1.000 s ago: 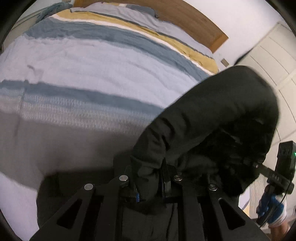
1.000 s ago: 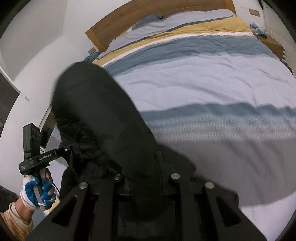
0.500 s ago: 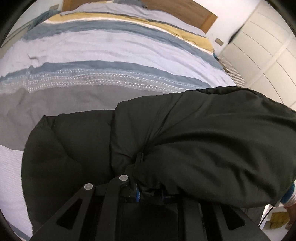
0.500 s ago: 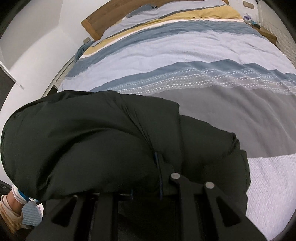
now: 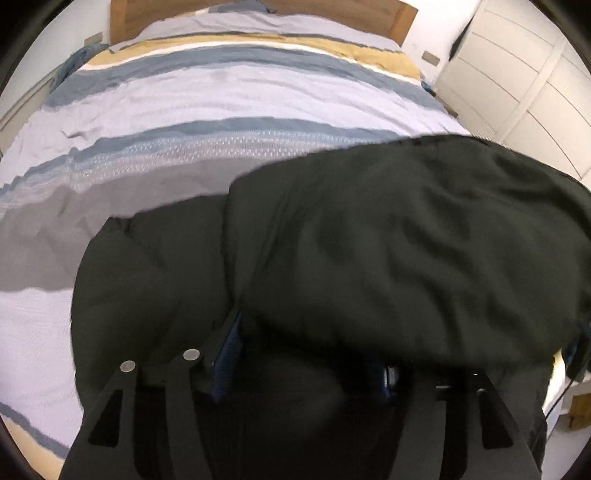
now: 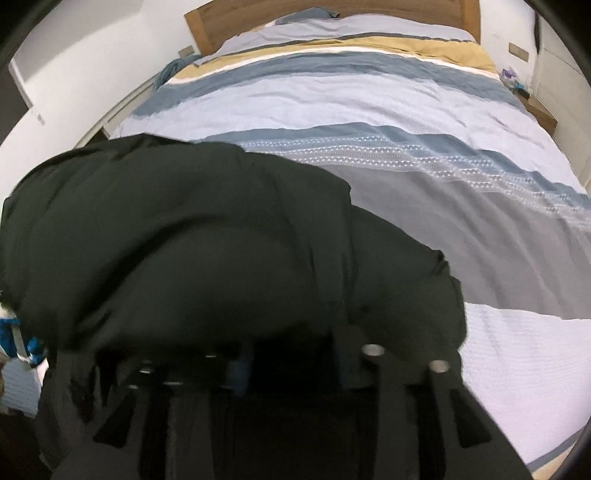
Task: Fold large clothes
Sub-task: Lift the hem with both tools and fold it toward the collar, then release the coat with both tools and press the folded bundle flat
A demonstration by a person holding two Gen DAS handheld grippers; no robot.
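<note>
Bulky black padded jacket (image 5: 406, 240), matte woven shell, lying doubled over near the foot edge of the bed, on the grey and pale lilac bands of the striped quilt cover (image 5: 221, 96); wooden headboard (image 6: 332, 14) at the far edge. Left gripper (image 5: 306, 354) at the jacket's near hem, jaws opening, blue-padded fingers (image 5: 227, 347) spread with dark cloth bulging between them but no pad visibly pressing. Right gripper (image 6: 291, 363) likewise at the near hem on the other side, jaws opening, fabric between them, hold apparently released.

Handling, by judgement: soft, puffy, fairly light for its bulk, springy enough to unfold itself if not pressed flat. Shell probably smooth and somewhat slippery, so best taken at seams, hem or cuffs, where layers bunch thick enough for pads to bite. Likely to trap air; folds would want smoothing toward the bed's foot edge.
</note>
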